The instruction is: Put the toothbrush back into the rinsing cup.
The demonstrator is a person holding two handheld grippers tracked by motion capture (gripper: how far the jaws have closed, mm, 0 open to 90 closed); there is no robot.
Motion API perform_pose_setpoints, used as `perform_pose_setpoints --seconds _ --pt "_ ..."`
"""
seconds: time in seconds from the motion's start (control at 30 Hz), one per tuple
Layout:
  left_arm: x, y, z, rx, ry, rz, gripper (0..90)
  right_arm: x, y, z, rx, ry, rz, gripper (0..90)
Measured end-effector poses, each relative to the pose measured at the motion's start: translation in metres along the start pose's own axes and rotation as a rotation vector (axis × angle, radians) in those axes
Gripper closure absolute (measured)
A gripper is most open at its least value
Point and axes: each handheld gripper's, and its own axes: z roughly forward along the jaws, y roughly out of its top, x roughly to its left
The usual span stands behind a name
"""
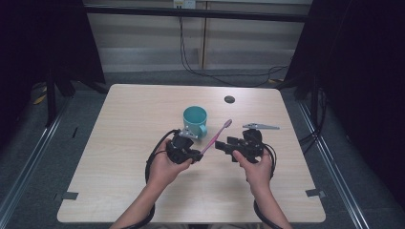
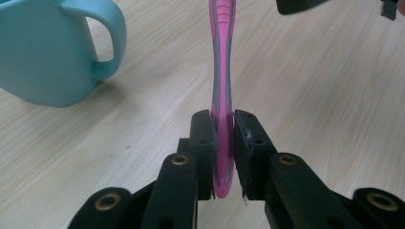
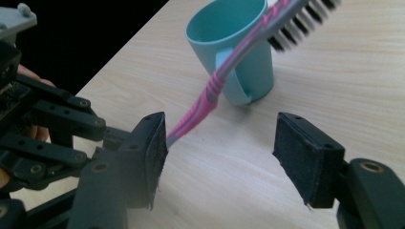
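Note:
A pink and grey toothbrush (image 1: 217,137) points up and to the right, bristle head away from the person. My left gripper (image 1: 197,155) is shut on the lower end of its handle (image 2: 222,143). A teal mug (image 1: 195,121) stands upright just behind the left gripper, its handle toward the person. My right gripper (image 1: 220,146) stands open close to the right of the toothbrush, nothing between its pads. In the right gripper view the toothbrush (image 3: 224,81) crosses in front of the mug (image 3: 234,47), with the bristles at top right.
The wooden table (image 1: 143,191) has a small dark round hole (image 1: 229,99) at the back. A grey flat metal piece (image 1: 261,126) shows behind the right gripper. Black cables trail from both grippers toward the table's front edge.

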Motion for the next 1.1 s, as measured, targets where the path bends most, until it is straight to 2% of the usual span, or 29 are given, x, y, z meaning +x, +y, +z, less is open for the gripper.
perform_pose_setpoints --seconds 0.27,0.57,0.63,0.97,1.1 --pt "-0.003 0.000 0.000 -0.007 -0.004 -0.002 78.9 -0.001 0.004 0.003 -0.029 -0.004 0.037 42.4" --pt "-0.007 0.003 -0.001 -0.033 -0.010 0.006 78.9 -0.001 0.009 0.006 -0.042 0.004 0.055 49.6" --pt "-0.008 0.004 -0.002 -0.029 -0.011 0.015 78.9 0.000 0.010 0.006 -0.047 0.009 0.056 53.1" --pt "-0.011 0.005 -0.001 -0.047 -0.014 0.008 78.9 0.001 0.013 0.006 -0.085 0.001 0.078 60.1" --pt "-0.009 0.003 -0.002 -0.037 -0.008 0.009 78.9 0.003 0.014 0.003 -0.100 -0.002 0.080 61.9"
